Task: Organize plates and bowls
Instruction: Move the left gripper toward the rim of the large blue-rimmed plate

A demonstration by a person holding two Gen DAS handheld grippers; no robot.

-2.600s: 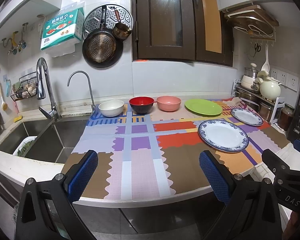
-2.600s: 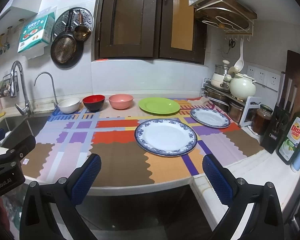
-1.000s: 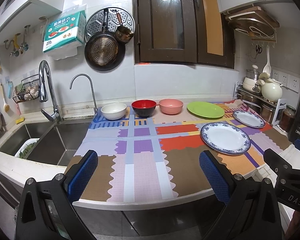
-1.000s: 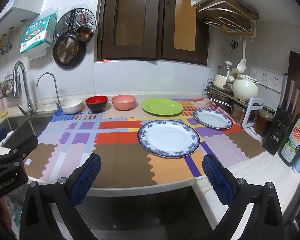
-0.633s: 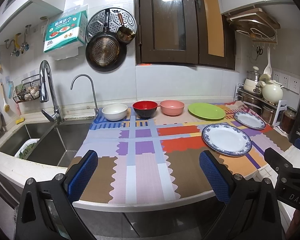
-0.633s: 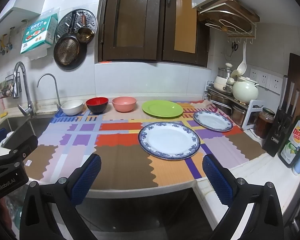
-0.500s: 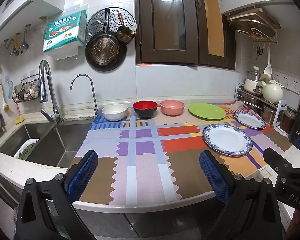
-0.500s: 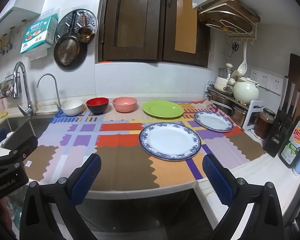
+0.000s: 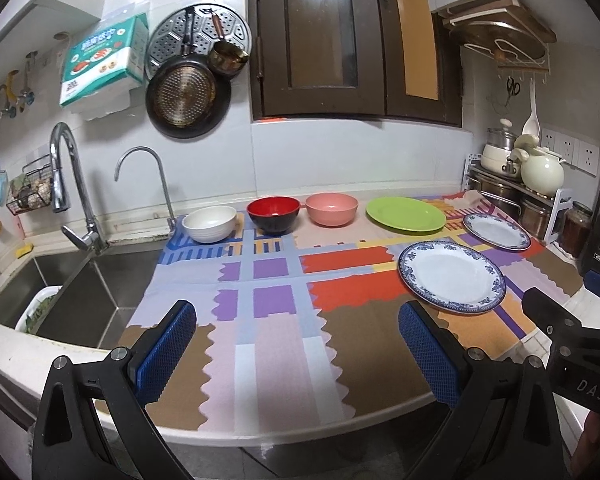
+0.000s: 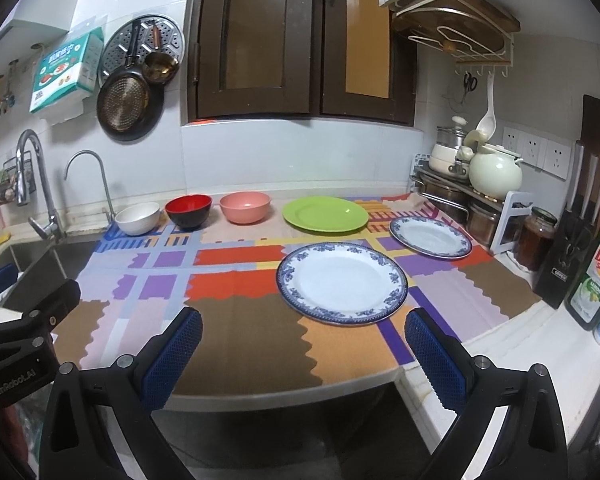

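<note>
A: Blue-padded and spread wide, the left gripper (image 9: 296, 350), hanging at the counter's front edge, nothing between the jaws.

B: Same for the right gripper (image 10: 302, 354): jaws apart, empty, held just short of the large blue-rimmed plate (image 10: 342, 282).

A: Flat on the patchwork mat (image 9: 276, 328), that plate, well clear of both grippers' pads.

B: Behind it to the right, a smaller blue-rimmed plate (image 10: 430, 237), close to the pot rack (image 10: 452, 196).

A: Further back, a green plate (image 9: 405, 214), lying flat and separate from the others.

B: Then three bowls in a row along the back of the mat: pink bowl (image 9: 331, 209), red-and-black bowl (image 9: 273, 214), white bowl (image 9: 209, 223).

A: All upright, side by side, not stacked. White one nearest the sink (image 9: 72, 280).

B: Off right, a dish soap bottle (image 10: 596, 280) beside the knife block (image 10: 572, 248).
</note>
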